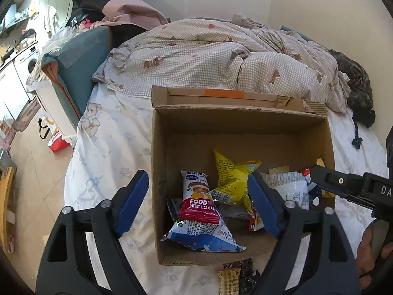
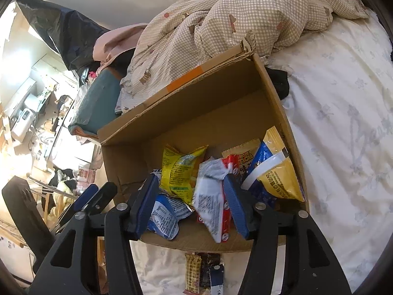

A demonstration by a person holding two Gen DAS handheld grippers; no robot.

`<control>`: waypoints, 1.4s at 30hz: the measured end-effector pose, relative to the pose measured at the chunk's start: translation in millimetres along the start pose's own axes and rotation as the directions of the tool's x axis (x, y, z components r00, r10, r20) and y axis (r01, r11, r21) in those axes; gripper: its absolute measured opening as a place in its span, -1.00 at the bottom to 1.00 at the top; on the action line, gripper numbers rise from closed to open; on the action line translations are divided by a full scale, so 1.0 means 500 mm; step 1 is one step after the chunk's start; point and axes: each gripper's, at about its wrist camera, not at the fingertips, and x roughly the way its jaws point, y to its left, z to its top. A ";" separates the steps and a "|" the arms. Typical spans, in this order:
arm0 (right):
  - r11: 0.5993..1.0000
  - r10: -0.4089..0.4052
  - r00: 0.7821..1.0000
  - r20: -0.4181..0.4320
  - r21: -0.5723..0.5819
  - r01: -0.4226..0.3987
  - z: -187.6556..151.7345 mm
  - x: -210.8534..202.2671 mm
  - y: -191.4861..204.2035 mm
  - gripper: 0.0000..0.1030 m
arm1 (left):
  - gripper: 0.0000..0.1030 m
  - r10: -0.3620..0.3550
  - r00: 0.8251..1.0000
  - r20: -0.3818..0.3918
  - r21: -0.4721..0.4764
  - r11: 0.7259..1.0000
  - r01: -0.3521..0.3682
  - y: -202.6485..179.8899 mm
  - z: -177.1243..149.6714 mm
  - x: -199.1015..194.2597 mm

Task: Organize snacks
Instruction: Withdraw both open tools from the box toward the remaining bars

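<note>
Cardboard box (image 1: pixel 242 127) sits open on the bed (image 1: pixel 110 147), flaps up, orange tape strip on the far flap. Landmark = box.

Inside the box: yellow snack bag (image 1: pixel 232 179) near the middle, red "sweet rice cake" pack (image 1: pixel 199 201) toward the near-left, lying on top of a blue-and-white bag (image 1: pixel 203 236) at the near wall. White-grey bag (image 2: pixel 211 196) sits right of centre; yellow-and-blue bag (image 2: pixel 277 174) leans against the right wall.

Outside the box, just beyond its near wall on the sheet: tan wafer bar (image 2: pixel 194 274) and a dark packet (image 2: pixel 208 270) side by side.

Left gripper (image 1: pixel 199 204): fingers spread wide, nothing held. One finger is outside the box's left wall, the other over the box interior.

Right gripper (image 2: pixel 194 204): fingers apart, straddling the white-grey bag and the blue-and-white bag at the near wall. Not clamped on anything that I can see; the white-grey bag is blurred.

Checked duvet (image 1: pixel 221 56) bunched beyond the box's far side. Teal cushion (image 1: pixel 78 68) off past the box's far-left corner.
</note>
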 end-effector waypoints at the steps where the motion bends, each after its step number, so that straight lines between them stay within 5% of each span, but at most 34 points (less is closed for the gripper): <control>1: 1.000 -0.001 1.000 0.001 0.000 0.001 0.000 -0.001 0.000 0.14 | 0.56 0.000 1.000 -0.004 -0.004 1.000 0.000 0.002 0.000 0.000; 10: 1.000 -0.010 0.999 0.030 0.002 0.010 -0.007 -0.034 0.008 0.17 | 0.56 -0.025 1.000 -0.009 -0.034 0.999 0.024 0.017 -0.005 -0.020; 13: 1.000 0.004 0.999 0.046 0.022 -0.005 -0.014 -0.055 0.003 0.46 | 0.70 -0.065 0.997 -0.041 -0.054 0.997 0.063 0.021 -0.009 -0.025; 16: 0.999 0.017 0.998 0.058 0.044 -0.020 -0.025 -0.078 -0.002 0.55 | 0.74 -0.091 0.994 -0.054 -0.078 0.993 0.087 0.026 -0.012 -0.035; 31: 0.993 -0.004 0.997 0.079 0.116 -0.006 -0.090 -0.168 -0.040 0.56 | 0.75 -0.060 0.996 -0.061 -0.050 0.997 0.057 0.043 -0.074 -0.115; 42: 0.983 -0.097 0.995 -0.027 0.155 0.100 -0.167 -0.159 -0.072 0.56 | 0.75 -0.048 0.986 -0.159 -0.088 0.996 0.034 0.052 -0.147 -0.117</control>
